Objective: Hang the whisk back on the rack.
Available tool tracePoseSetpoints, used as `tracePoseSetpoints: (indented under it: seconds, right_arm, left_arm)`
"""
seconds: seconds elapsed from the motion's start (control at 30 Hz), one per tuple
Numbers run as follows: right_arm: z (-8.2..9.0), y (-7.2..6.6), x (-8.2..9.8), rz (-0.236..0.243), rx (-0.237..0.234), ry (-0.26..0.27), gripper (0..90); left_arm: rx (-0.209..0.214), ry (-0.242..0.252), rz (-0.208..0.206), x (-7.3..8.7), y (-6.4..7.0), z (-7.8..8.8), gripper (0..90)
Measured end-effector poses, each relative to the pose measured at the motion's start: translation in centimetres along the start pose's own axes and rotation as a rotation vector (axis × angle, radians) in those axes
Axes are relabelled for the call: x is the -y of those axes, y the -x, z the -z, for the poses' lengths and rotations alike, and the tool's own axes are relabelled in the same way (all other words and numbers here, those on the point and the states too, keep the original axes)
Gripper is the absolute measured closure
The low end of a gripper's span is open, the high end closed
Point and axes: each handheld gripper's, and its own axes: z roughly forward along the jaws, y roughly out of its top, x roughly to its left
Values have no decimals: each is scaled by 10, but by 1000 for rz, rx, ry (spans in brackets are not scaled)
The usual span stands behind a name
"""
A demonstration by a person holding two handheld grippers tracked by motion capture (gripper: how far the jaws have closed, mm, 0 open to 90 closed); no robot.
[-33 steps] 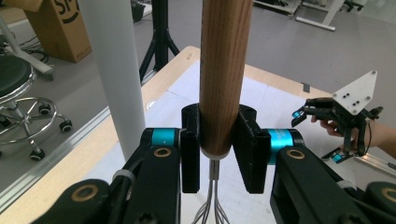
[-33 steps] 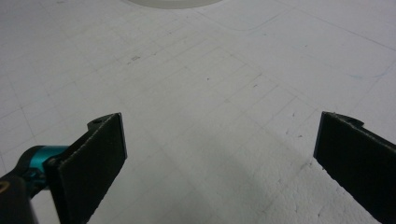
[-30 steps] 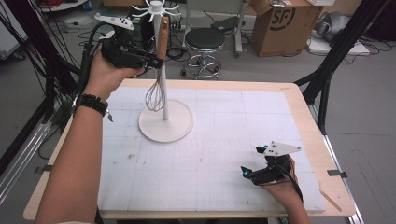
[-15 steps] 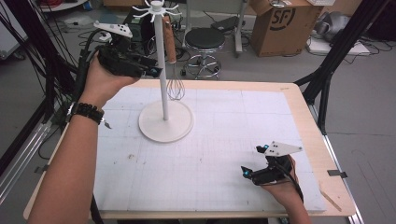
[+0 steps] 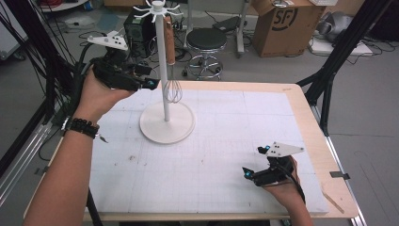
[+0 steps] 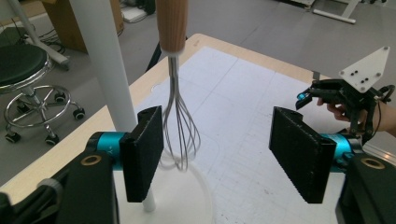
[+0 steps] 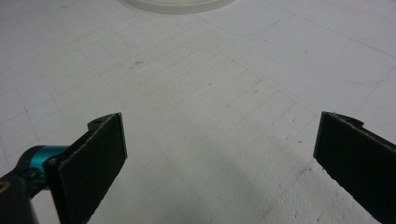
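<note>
A whisk (image 5: 173, 89) with a wooden handle hangs by its top from a hook of the white stand (image 5: 163, 61) at the table's far left. My left gripper (image 5: 147, 76) hovers just left of it, open. Its jaws have just been opening, and nothing is gripped. In the left gripper view the whisk (image 6: 180, 135) hangs free just ahead of the left gripper (image 6: 219, 149), close to the left-hand pad and beside the stand's pole (image 6: 105, 60). My right gripper (image 5: 255, 161) rests low at the front right, open over bare mat, as the right gripper view shows for the right gripper (image 7: 219, 158).
The stand's round base (image 5: 167, 123) sits on the white gridded mat (image 5: 226, 141). Beyond the table's far edge are a black stool (image 5: 206, 40), a cardboard box (image 5: 280, 23) and cables on the floor. A black frame leg (image 5: 329, 80) slants past the right edge.
My left gripper held the whisk's handle at the stand a second ago. It has since opened and drawn back to the left, and the whisk now hangs free. The right gripper has not moved.
</note>
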Motion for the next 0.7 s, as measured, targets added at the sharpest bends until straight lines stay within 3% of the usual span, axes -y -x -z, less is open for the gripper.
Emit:
tracePoseSetpoints:
  seconds: [0.2,0.47,0.7]
  right_arm:
    - [0,0,0,-1,0,-2,14]
    - [1,0,0,1,1,6,14]
    - [2,0,-1,3,4,10,14]
  left_arm:
    - [-4,8,-6,6,4,3,290]
    - [28,22,-11,21,14,3,233]
    - [12,20,-17,39,22,2,176]
